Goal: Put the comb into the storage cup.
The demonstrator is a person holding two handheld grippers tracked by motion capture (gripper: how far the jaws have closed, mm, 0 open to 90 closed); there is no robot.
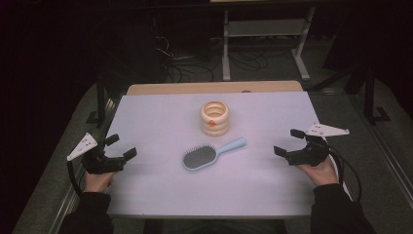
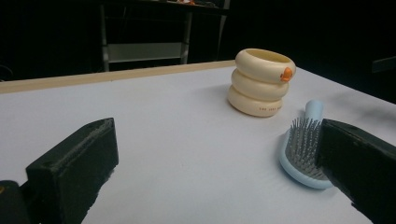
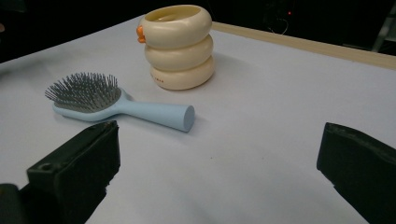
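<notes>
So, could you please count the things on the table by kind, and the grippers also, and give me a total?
Hairbrush, light blue, bristles up: 1
Cream ringed holder with an orange spot: 1
Grippers, both open and empty: 2, the left gripper and the right gripper
Total: 4

In the left gripper view we lose part of the hairbrush (image 2: 301, 154) head behind the right-hand black jaw, the small print low on the cream holder (image 2: 261, 83) is too tiny to read, and both jaws run off the bottom edge.
</notes>
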